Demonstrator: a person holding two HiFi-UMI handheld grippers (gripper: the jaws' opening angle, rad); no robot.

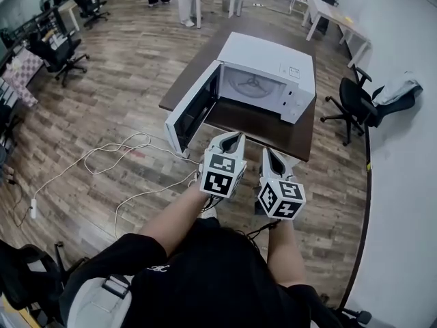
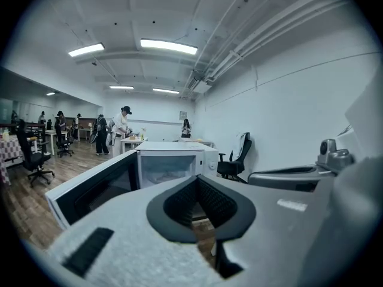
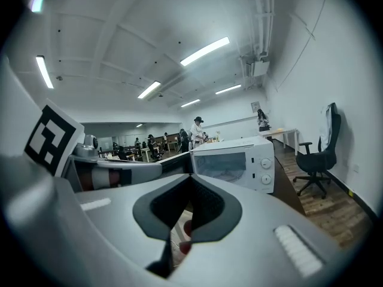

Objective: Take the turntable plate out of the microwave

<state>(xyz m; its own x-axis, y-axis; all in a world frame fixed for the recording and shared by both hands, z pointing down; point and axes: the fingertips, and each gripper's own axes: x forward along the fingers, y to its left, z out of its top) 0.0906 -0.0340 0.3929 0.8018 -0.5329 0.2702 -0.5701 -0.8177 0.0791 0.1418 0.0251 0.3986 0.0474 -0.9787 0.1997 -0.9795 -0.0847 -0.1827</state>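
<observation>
Microwave (image 1: 268, 70), white, sat on a dark worktop (image 1: 270, 127) w/ its door (image 1: 193, 111) swung wide open to the left. Turntable plate (image 1: 250, 84) lay inside the cavity on the oven floor, seen thru the open front as a pale round disc. Left tongs (image 1: 233, 138) & right tongs (image 1: 270, 154) were held side by side near the person, at the near edge of the worktop, both pointed at the oven & well apart from it. Both were clenched, pads pressed together, w/ only the worktop showing past them. White cable (image 1: 109, 152) snaked over the wood floor (image 1: 130, 67) at left. Black office chair (image 1: 355, 101) stood right of the worktop, by the wall. People stood at white desks in the far bkgd.
</observation>
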